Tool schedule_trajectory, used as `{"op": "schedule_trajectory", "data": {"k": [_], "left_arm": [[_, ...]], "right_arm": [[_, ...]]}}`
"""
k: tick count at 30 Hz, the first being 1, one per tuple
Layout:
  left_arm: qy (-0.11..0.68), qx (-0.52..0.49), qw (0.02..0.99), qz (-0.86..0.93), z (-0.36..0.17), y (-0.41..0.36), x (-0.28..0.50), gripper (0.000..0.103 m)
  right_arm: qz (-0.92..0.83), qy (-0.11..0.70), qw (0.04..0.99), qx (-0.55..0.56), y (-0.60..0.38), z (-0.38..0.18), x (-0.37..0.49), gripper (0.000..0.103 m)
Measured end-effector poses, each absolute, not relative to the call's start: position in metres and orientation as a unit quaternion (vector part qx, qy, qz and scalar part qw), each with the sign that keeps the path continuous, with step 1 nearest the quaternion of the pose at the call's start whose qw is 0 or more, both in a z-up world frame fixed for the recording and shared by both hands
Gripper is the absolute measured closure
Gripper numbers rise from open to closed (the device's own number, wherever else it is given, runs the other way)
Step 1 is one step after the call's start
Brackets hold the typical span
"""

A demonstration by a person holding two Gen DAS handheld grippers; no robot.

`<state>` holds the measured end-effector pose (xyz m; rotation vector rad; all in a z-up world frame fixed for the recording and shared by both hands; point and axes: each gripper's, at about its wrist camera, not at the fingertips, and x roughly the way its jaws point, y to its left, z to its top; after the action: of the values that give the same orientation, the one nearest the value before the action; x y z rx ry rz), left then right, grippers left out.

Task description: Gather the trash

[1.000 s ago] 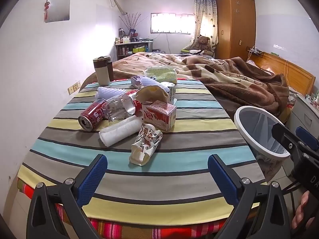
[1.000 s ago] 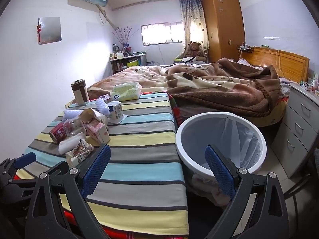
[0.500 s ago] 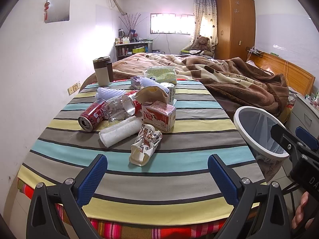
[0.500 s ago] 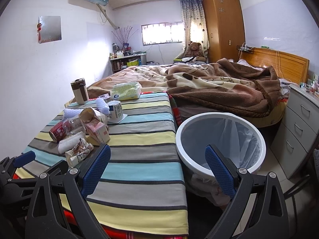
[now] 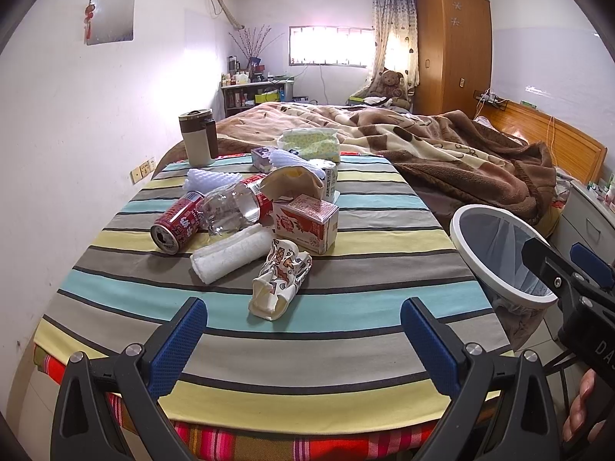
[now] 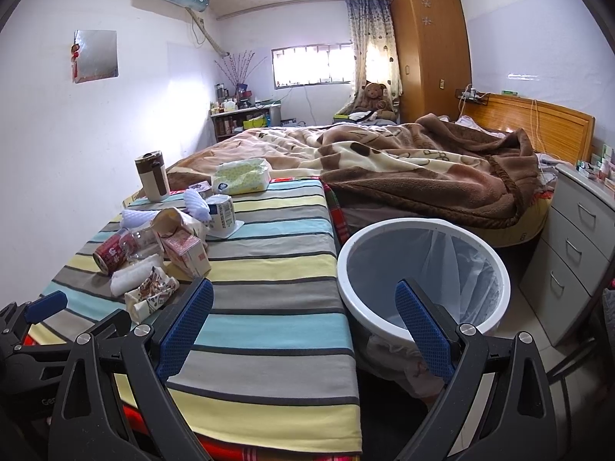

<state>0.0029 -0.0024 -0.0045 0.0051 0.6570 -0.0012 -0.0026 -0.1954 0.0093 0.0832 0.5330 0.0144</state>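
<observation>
Nothing has shifted since a second ago: both our grippers hover wide apart, holding nothing.

Our left gripper (image 5: pixel 303 326) faces the crumpled paper cup (image 5: pixel 280 280) on the striped table (image 5: pixel 346 296), near the rolled towel (image 5: pixel 232 255), red can (image 5: pixel 177 222), clear bottle (image 5: pixel 230 209) and red carton (image 5: pixel 309 223). Our right gripper (image 6: pixel 303 320) hangs between the table edge and the white trash bin (image 6: pixel 384 319) just beside it.

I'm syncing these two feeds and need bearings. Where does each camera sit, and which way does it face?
Left wrist: on the left gripper, facing the trash pile on the striped table; right gripper and fingers show at right.
Right wrist: on the right gripper, facing the bin; left gripper shows.
Shared: table, bin, crumpled cup.
</observation>
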Motion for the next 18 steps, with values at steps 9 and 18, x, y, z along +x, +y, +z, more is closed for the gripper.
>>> {"op": "schedule_trajectory", "data": {"k": [9, 18], "left_arm": [[0.322, 0.003, 0.947, 0.0, -0.0048, -0.0026, 0.0045, 0.001], [0.322, 0.003, 0.947, -0.001, -0.0043, -0.0023, 0.0031, 0.001]], "right_arm": [[0.006, 0.265, 0.963, 0.04, -0.1957, 0.0103, -0.0021, 0.006], [0.005, 0.265, 0.963, 0.039, -0.1961, 0.0106, -0.0022, 0.006]]}}
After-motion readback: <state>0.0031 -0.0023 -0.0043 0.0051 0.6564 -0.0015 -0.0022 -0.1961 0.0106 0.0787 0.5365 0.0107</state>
